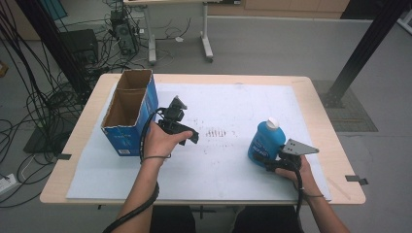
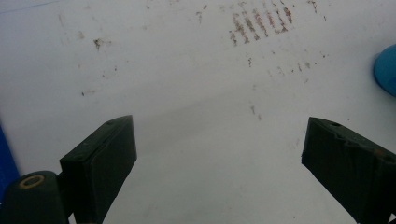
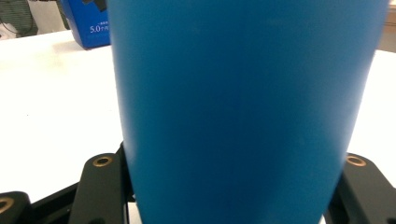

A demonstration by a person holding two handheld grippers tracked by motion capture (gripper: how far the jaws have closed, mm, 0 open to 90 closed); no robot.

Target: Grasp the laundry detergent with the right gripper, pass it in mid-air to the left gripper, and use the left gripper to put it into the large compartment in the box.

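A blue bottle (image 1: pixel 265 141) with a white cap stands upright at the right of the white mat (image 1: pixel 218 165). My right gripper (image 1: pixel 266 160) is shut on its lower body, one jaw on each side. In the right gripper view the bottle (image 3: pixel 247 93) rises close up between the jaws of that gripper (image 3: pixel 233 186). My left gripper (image 1: pixel 190 135) hovers left of the mat's middle, beside the box. Its jaws stand wide apart with nothing between them, and the left gripper view has this gripper (image 2: pixel 219 154) over bare, stained mat. The bottle's edge (image 2: pixel 386 70) shows at the far right there.
An open-topped blue cardboard box (image 1: pixel 128 111) with two compartments stands at the mat's left end; it is also seen far off (image 3: pixel 91 23) behind the bottle. Brown smudges (image 1: pixel 216 132) mark the mat's middle. The wooden table (image 1: pixel 335 145) borders the mat.
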